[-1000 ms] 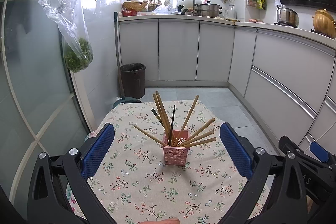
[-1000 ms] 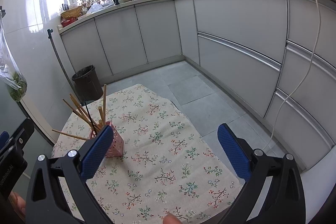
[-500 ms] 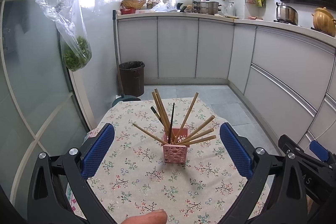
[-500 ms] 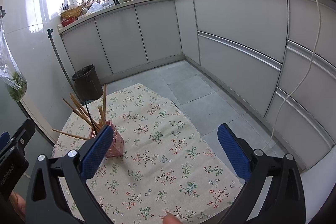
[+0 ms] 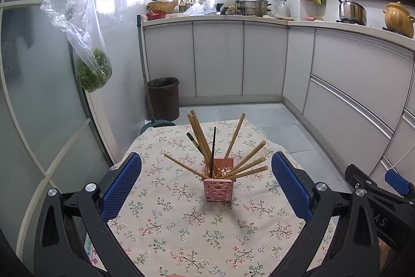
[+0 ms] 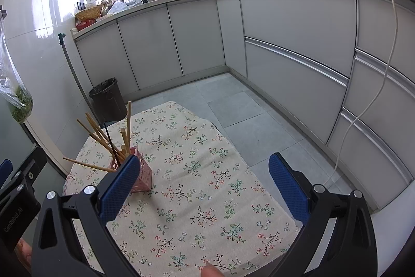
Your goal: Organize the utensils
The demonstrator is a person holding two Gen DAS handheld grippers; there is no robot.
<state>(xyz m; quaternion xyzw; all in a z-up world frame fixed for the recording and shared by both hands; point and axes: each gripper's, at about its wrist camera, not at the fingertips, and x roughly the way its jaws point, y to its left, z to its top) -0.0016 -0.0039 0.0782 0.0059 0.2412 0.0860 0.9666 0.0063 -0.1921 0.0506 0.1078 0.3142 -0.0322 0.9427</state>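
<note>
Pulled back slightly from the table since a second ago, with the view raised. Floral tablecloth [image 5: 197, 222] underneath; left gripper [image 5: 206, 179] and right gripper [image 6: 203, 184] both spread wide, empty. At centre, pink holder [image 5: 219, 184]; chopsticks [image 5: 201, 139] fanning from 10 to 3 o'clock.

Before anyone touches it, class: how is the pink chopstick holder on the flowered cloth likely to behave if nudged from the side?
The pink holder looks small, perforated and probably light, so it may slide on the tablecloth. The chopsticks fan out well above and beyond its rim, so it probably tips easily. Both tongs, left and right, are open and clear of it.
</note>
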